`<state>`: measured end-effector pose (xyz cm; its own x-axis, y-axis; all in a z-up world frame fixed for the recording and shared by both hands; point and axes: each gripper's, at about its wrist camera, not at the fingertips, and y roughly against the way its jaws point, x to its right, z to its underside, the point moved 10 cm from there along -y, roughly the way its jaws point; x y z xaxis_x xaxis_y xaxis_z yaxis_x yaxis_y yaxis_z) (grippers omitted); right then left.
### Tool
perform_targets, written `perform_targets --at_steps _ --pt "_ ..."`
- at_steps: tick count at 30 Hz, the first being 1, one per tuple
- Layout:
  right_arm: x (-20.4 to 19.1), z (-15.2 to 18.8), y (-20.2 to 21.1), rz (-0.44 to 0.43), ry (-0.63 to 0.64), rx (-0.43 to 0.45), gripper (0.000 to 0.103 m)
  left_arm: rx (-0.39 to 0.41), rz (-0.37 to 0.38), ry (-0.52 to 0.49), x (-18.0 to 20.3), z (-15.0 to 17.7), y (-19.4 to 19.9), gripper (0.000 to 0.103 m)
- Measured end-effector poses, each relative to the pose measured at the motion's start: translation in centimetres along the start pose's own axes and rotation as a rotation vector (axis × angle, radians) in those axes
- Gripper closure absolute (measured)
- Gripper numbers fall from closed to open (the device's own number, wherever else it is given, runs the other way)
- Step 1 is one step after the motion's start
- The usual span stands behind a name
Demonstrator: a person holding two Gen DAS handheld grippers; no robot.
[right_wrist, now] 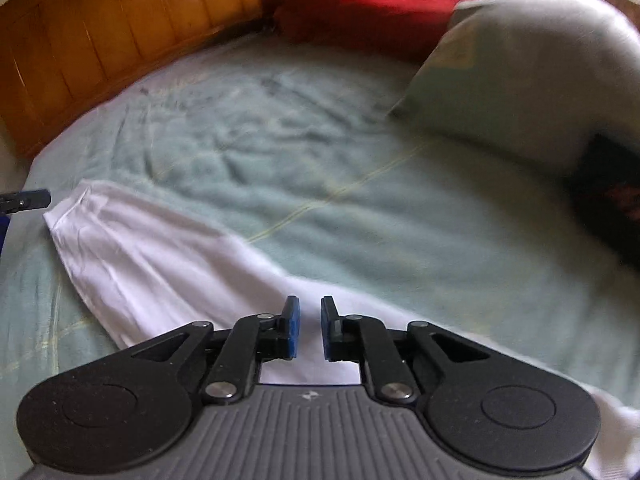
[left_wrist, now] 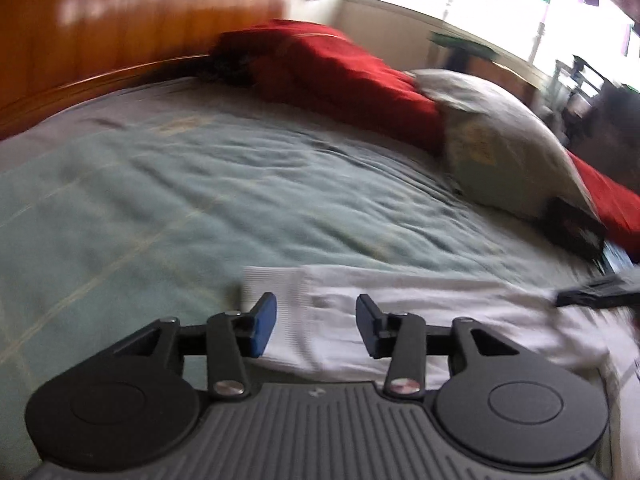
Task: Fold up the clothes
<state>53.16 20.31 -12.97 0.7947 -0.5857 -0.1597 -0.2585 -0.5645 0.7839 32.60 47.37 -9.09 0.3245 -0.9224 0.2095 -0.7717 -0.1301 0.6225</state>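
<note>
White garment (right_wrist: 152, 248) lies flat on the bed (left_wrist: 168, 184), on the pale green bedspread, stretched in a long band near the bed's front edge; both views show it directly under the tools. It looks like thin cotton knit: light, limp, no stiffness, so it probably sags and drapes the moment one end is raised, and a single-point lift likely bunches it. It should grip well on the blue pads and is not fragile, but the bedspread under it is soft, so a deep pinch risks catching that layer too. The ribbed cuff or hem (left_wrist: 276, 292), seen in the left wrist view, is the thicker, firmer band and seems the best hold; the far narrow end (right_wrist: 72, 208) in the right wrist view is the other sensible corner. It is plain white with no print, with lengthwise creases along the tapered part and some shallow wrinkles; exact garment type is unclear with motion blur. Left gripper (left_wrist: 316, 326): jaws spread apart, nothing between the pads, hovering over the ribbed end. Right gripper (right_wrist: 310, 328): jaws parted by a narrow gap, pinching nothing, cloth visible below them. The red blanket (left_wrist: 332, 76) and grey pillow (right_wrist: 532, 72) sit well apart at the head of the bed.
</note>
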Motion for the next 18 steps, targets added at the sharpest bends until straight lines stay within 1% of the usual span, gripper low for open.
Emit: perform_targets --at_steps 1,3,4,5,6,8,9,10,11,12,14,15,17,18 --pt "-0.4 0.0 -1.0 0.010 0.000 -0.010 0.087 -0.007 0.021 -0.021 1.0 0.1 -0.4 0.059" --pt "-0.8 -0.8 -2.3 0.037 -0.002 0.031 0.086 -0.017 0.047 -0.044 2.4 0.5 -1.6 0.059" --pt "-1.0 -1.5 -2.5 0.044 0.000 0.064 0.082 -0.029 0.056 -0.053 3.0 0.8 -2.4 0.059" --pt "-0.8 -2.1 -2.7 0.059 -0.005 0.091 0.076 -0.047 0.057 -0.059 3.2 1.2 -3.2 0.059" --pt "-0.3 -2.5 -2.7 0.080 -0.022 0.102 0.073 -0.069 0.052 -0.062 3.3 1.7 -4.1 0.059" --pt "0.7 -2.7 -1.9 0.097 -0.060 0.111 0.073 -0.118 0.042 -0.067 3.1 2.8 -5.4 0.059" --pt "1.2 -2.7 -0.8 0.093 -0.073 0.125 0.073 -0.115 0.047 -0.073 3.0 2.8 -5.4 0.056" --pt "1.8 -2.4 0.6 0.098 -0.086 0.138 0.071 -0.110 0.047 -0.077 3.0 2.7 -5.0 0.056" --pt "2.7 -2.0 2.1 0.112 -0.101 0.145 0.066 -0.109 0.040 -0.080 3.0 2.5 -4.5 0.056" --pt "3.7 -1.4 3.5 0.129 -0.115 0.151 0.063 -0.100 0.034 -0.090 3.0 2.2 -4.0 0.056" --pt "6.0 0.2 6.1 0.184 -0.162 0.149 0.056 -0.073 0.034 -0.125 3.3 1.8 -3.1 0.052" --pt "7.4 1.3 7.0 0.211 -0.200 0.136 0.055 -0.066 0.036 -0.146 3.7 1.7 -3.0 0.048" --pt "9.9 3.6 8.2 0.257 -0.279 0.100 0.052 -0.067 0.032 -0.169 3.9 1.9 -3.6 0.047" --pt "11.0 4.8 8.1 0.277 -0.310 0.077 0.052 -0.075 0.029 -0.177 4.0 2.1 -4.0 0.047"
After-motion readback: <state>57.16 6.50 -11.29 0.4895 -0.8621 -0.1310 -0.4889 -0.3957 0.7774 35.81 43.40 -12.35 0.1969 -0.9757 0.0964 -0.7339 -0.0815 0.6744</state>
